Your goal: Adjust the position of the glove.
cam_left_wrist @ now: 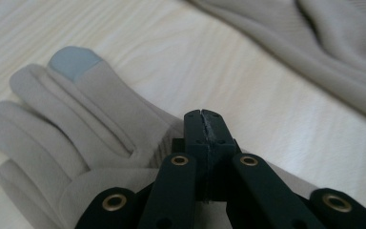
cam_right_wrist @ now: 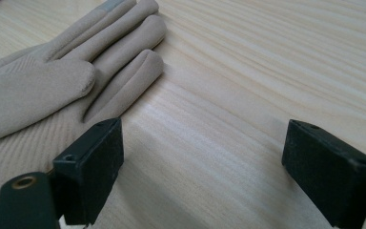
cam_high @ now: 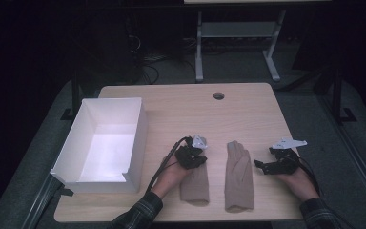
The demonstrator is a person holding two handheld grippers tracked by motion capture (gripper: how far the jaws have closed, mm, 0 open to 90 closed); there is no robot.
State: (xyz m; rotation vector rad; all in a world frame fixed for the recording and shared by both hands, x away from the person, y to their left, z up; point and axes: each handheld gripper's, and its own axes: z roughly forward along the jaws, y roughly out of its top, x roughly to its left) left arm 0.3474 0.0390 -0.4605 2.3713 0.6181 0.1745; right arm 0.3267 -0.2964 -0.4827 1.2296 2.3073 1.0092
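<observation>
1. My left gripper (cam_left_wrist: 204, 114) has its jaws pressed together, empty, over the left beige knit glove (cam_left_wrist: 76, 138), which has a grey fingertip patch.
2. That glove lies flat on the pale wooden table (cam_high: 248, 109), just beside its beige twin (cam_high: 238, 174).
3. My right gripper (cam_right_wrist: 202, 157) rests with jaws wide beside the twin.

In the high view, the left gripper (cam_high: 191, 156) hides the left glove's (cam_high: 195, 183) fingers at centre frame. In the left gripper view, the second glove (cam_left_wrist: 324, 43) is cut off at the upper right edge.
</observation>
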